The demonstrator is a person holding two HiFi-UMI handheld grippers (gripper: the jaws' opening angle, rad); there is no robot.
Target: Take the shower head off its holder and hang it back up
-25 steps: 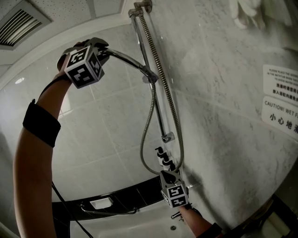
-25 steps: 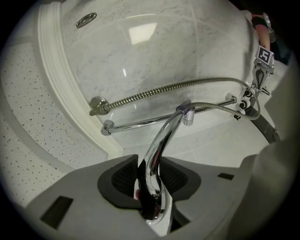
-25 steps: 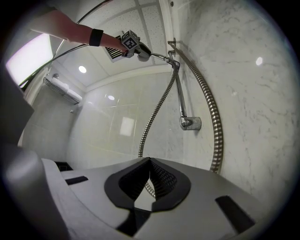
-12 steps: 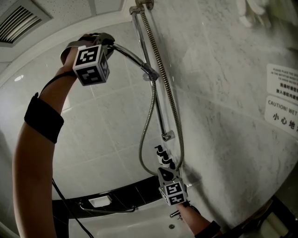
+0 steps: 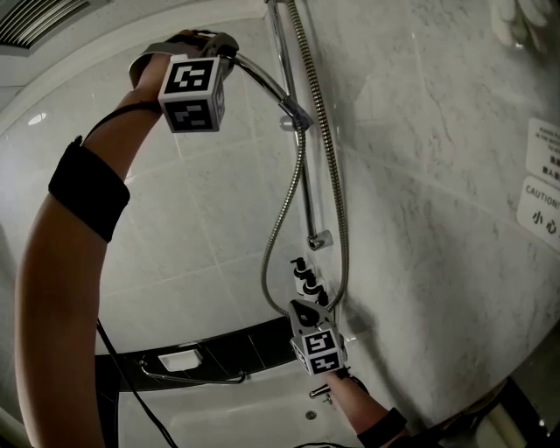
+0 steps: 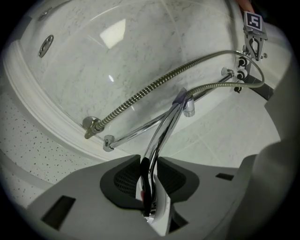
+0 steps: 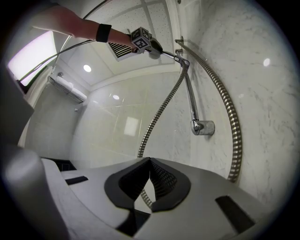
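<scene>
The chrome shower head's handle point(image 5: 254, 74) sits in its holder point(image 5: 295, 111) on the vertical rail point(image 5: 306, 184). High at the left, my left gripper point(image 5: 219, 48) is shut on the handle's head end. Its jaws have just been closing on it. In the left gripper view the pads point(image 6: 143, 176) press the handle point(image 6: 161, 136), which runs to the holder point(image 6: 186, 104). My right gripper point(image 5: 304, 306) is low down by the hose loop point(image 5: 278, 236). Its jaws point(image 7: 150, 161) are shut, tips touching. The hose point(image 7: 161, 110) runs just behind them; whether it touches, I cannot tell.
Black tap knobs point(image 5: 306, 284) sit on the marble wall just above the right gripper. A bathtub rim point(image 5: 236, 420) with a grab bar point(image 5: 192, 378) lies below. Warning signs point(image 5: 542, 206) hang on the right wall. A ceiling vent point(image 5: 35, 22) is at upper left.
The left gripper's marker cube has rolled, showing different faces, while it stays on the handle. The shower head remains in the holder. The right gripper has hardly moved.
</scene>
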